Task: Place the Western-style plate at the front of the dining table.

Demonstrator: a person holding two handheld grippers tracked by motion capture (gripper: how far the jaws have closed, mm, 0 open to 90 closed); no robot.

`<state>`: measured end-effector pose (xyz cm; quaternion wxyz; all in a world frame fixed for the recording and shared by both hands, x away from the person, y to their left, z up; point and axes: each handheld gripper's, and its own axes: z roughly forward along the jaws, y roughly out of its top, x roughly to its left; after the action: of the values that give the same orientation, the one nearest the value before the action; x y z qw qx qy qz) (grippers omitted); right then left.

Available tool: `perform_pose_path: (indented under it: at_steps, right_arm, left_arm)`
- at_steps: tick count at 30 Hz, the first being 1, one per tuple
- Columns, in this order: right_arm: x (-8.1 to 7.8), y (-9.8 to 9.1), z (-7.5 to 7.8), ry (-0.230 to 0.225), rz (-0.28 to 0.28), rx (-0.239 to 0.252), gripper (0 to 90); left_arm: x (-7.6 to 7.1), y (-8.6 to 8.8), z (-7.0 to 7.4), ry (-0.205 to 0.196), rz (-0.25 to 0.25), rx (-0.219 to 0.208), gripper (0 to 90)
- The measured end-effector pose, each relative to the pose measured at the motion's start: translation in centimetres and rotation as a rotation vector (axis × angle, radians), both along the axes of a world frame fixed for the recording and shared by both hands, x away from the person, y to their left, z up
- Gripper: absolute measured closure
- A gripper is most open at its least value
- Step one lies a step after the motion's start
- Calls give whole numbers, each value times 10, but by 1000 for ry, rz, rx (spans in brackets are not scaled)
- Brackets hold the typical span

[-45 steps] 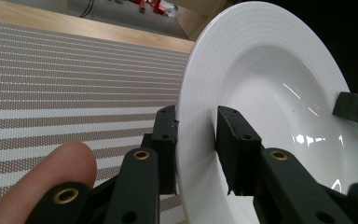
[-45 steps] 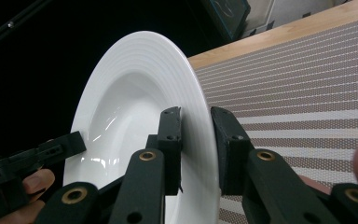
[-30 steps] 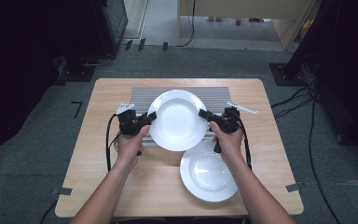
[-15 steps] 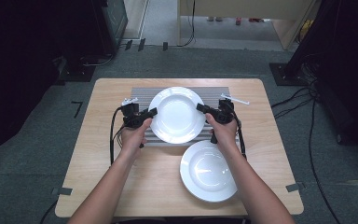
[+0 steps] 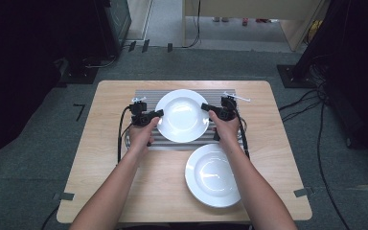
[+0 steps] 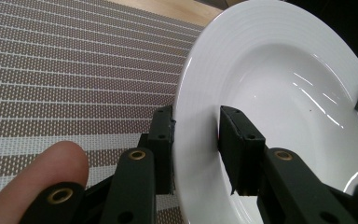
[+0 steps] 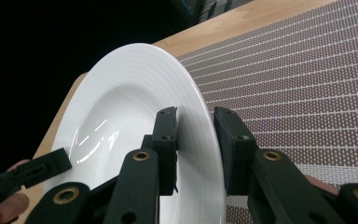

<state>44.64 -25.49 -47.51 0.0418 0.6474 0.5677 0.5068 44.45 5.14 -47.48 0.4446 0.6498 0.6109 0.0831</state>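
A white plate sat over the striped grey mat at the far middle of the table. The left tool was clamped on the plate's left rim, one jaw inside the rim and one outside it. The right tool gripped the right rim the same way; its jaws had just been easing open, the rim between them. A second white plate lay on the bare wood, nearer and to the right.
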Motion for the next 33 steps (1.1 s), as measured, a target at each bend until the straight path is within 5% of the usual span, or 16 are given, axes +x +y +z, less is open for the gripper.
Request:
perform_pose_path:
  at_steps: [24,33]
  right_arm:
    - [27,-3,-32,111,-72,42,714]
    - [28,-1,-35,95,-89,5,708]
  left_arm:
    - [25,-6,-19,122,29,-13,685]
    - [25,-7,-22,107,18,-4,675]
